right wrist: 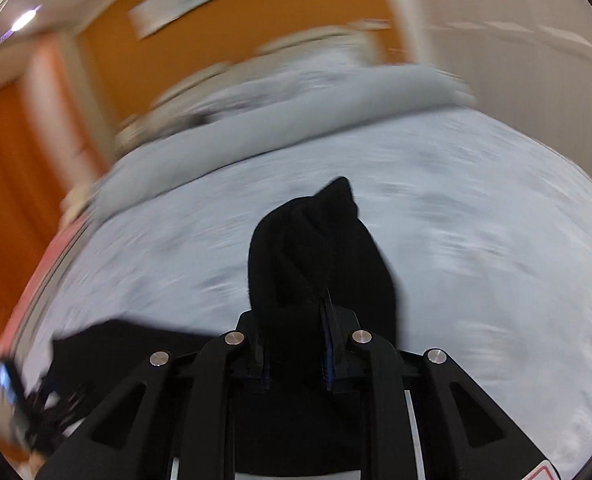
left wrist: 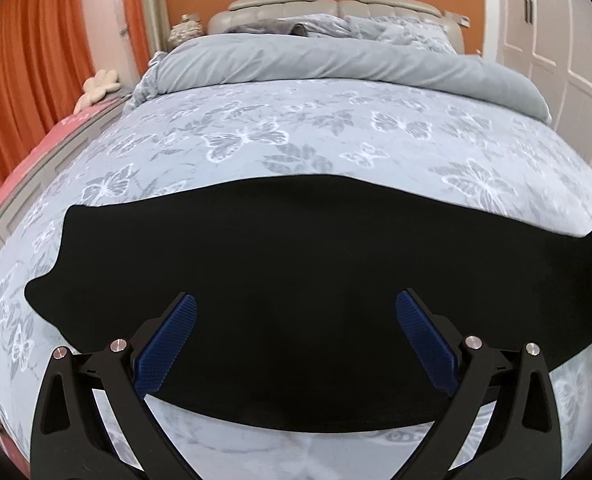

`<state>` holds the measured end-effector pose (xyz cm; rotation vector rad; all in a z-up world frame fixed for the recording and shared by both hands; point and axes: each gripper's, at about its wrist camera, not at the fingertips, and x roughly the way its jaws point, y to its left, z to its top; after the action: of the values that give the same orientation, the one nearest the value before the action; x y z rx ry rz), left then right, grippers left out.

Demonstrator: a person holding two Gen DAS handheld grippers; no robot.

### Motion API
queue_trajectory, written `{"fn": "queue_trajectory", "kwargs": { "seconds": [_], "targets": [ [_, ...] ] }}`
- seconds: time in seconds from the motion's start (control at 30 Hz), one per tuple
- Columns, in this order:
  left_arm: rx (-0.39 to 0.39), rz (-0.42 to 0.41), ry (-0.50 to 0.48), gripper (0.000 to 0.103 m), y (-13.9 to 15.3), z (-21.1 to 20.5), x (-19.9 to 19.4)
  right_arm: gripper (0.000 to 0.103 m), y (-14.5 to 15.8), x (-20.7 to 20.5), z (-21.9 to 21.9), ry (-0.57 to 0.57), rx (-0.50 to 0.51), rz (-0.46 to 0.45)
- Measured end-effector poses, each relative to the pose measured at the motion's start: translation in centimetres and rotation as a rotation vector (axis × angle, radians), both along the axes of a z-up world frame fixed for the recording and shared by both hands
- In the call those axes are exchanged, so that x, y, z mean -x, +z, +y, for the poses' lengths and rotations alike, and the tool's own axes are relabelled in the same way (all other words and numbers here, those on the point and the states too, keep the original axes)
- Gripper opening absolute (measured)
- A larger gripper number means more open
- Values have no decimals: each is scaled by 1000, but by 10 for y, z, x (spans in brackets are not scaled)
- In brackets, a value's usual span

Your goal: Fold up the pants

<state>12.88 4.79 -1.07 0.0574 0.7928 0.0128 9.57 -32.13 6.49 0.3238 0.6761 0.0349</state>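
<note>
Black pants (left wrist: 296,272) lie flat across the bed (left wrist: 256,140); right claw (right wrist: 296,344) is clamped on a bunched end for folding over, while left claw (left wrist: 296,340) hovers apart above them, ready to pin

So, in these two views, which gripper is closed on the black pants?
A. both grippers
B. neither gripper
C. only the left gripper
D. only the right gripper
D: the right gripper pinches a bunch of the black pants between its nearly closed pads, while the left gripper stands wide open over the flat cloth on the bed.
</note>
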Motion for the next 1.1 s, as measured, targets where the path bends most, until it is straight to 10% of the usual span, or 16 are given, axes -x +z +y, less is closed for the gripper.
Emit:
{"fn": "queue_trajectory", "kwargs": {
  "seconds": [0.3,0.4,0.47,0.6,0.9,0.97,1.1],
  "targets": [
    [119,21,130,98,12,67,-4,43,-106,-51,229,482,258,337],
    [133,38,147,98,13,84,-5,53,-80,-40,240,478,333,234],
    [138,40,160,98,14,90,-5,88,-54,-34,229,435,319,147],
    [153,46,156,98,15,94,-7,87,-45,-23,208,348,439,90],
    [117,59,147,98,13,89,-5,86,-104,-11,268,539,608,164],
    [125,65,150,98,12,90,-5,48,-118,-21,266,529,583,221],
    [131,71,144,98,12,92,-5,20,-108,-36,245,482,431,267]
  ]
}}
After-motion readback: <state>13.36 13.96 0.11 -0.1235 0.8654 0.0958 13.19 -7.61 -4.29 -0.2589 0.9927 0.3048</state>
